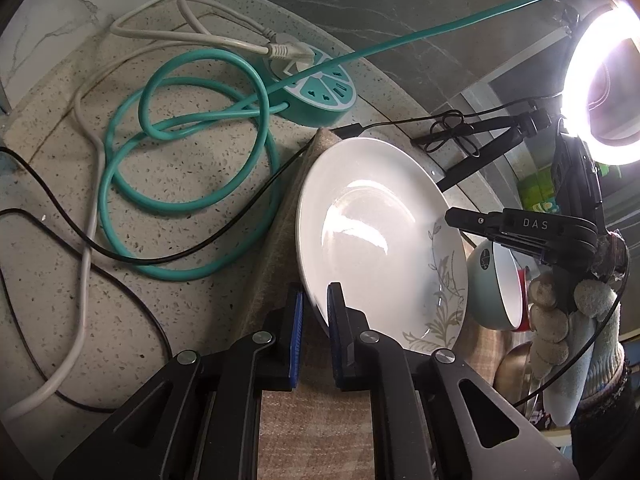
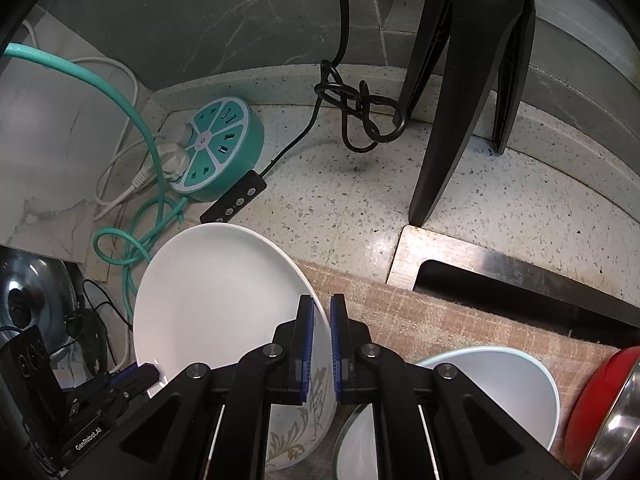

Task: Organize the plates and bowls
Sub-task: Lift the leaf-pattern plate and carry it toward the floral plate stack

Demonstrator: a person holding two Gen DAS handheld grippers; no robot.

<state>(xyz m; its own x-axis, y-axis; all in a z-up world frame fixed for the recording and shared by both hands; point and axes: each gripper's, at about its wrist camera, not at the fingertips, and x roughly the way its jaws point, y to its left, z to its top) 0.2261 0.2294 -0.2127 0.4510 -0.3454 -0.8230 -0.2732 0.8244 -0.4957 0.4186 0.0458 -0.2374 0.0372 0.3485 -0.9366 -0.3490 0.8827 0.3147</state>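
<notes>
The jaws of both grippers are pressed onto opposite rims of one white plate point(image 1: 380, 236): the left gripper point(image 1: 316, 312) pinches the near edge, the right gripper point(image 2: 320, 340) the edge by the leaf pattern. The plate is held tilted over the woven mat point(image 2: 420, 312). It should be kept level between both grips and moved as one, so neither rim slips. The teal bowl point(image 1: 496, 284) just beside it should be cleared.

Red bowl point(image 2: 600, 396) cut off, perhaps steel-rimmed
</notes>
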